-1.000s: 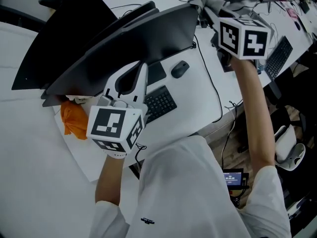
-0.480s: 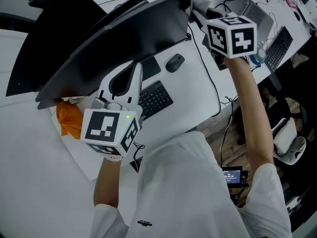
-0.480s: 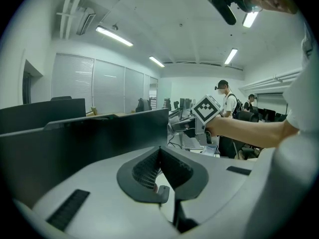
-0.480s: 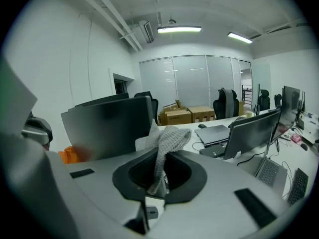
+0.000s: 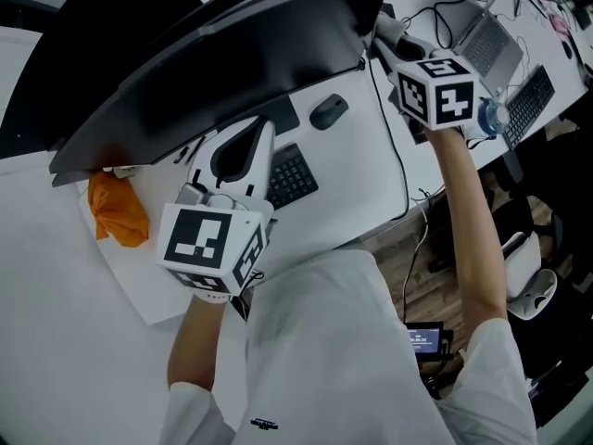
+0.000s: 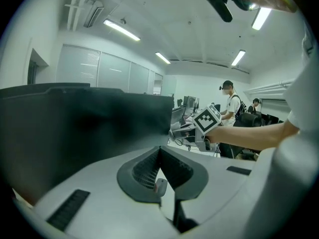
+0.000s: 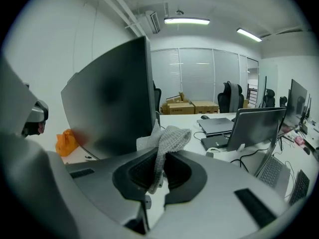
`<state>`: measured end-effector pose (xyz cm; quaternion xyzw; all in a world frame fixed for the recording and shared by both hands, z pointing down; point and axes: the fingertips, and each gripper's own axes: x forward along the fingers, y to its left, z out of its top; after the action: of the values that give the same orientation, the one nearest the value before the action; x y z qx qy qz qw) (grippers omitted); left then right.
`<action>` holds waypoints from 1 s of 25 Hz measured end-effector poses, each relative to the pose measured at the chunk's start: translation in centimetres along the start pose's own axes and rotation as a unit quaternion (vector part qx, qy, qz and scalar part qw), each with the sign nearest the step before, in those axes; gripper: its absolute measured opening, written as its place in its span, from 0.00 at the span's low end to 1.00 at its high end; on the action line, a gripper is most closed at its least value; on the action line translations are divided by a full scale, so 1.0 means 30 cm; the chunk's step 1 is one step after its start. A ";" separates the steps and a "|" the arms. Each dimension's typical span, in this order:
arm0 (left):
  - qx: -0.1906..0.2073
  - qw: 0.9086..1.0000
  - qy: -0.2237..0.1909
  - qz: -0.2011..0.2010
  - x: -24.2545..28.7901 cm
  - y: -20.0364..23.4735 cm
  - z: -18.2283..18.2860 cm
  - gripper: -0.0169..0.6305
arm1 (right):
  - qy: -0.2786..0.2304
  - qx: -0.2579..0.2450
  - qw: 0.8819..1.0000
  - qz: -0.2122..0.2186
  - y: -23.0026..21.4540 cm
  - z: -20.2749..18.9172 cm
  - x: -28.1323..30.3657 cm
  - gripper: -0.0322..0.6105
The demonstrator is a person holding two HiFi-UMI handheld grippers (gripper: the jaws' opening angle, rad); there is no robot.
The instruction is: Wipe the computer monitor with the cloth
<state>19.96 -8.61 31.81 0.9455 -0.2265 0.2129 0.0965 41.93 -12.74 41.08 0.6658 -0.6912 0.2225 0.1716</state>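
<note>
The desk (image 5: 371, 174) is crowded under the monitor (image 5: 232, 63), so if the screen tips it lands on other gear. That is my main worry. My right gripper (image 7: 158, 156) is out at the monitor's far right edge, and I judge that a hard push there would swivel or rock the panel rather than clean it. My left gripper (image 5: 262, 133) is pressed together on nothing, low in front of the screen and apart from it, so nothing braces the panel (I'd want it steadied first).

The cloth (image 7: 169, 136) is pinched between the right gripper's jaws by a narrow fold, and most of it bunches above them, just beside the screen edge. I can't tell whether it touches. Drag across the screen could pull that fold free. If the bunch folds back, bare gripper tips could scrape the screen.
</note>
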 end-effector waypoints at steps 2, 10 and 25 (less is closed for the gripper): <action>-0.011 1.000 0.005 0.003 0.000 0.008 -0.040 0.05 | 0.010 -0.008 1.000 0.001 -0.001 -0.043 0.025 0.09; -0.040 0.999 0.014 0.017 0.006 0.045 -0.136 0.05 | 0.038 -0.029 0.999 0.004 -0.004 -0.158 0.106 0.09; -0.073 0.997 0.019 0.029 0.052 0.060 -0.244 0.05 | 0.079 -0.047 0.996 0.002 -0.015 -0.346 0.217 0.09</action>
<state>17.74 -8.75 39.17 0.9249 -0.2664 0.2166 0.1630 41.42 -12.67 53.32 0.6363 -0.6863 0.2419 0.2562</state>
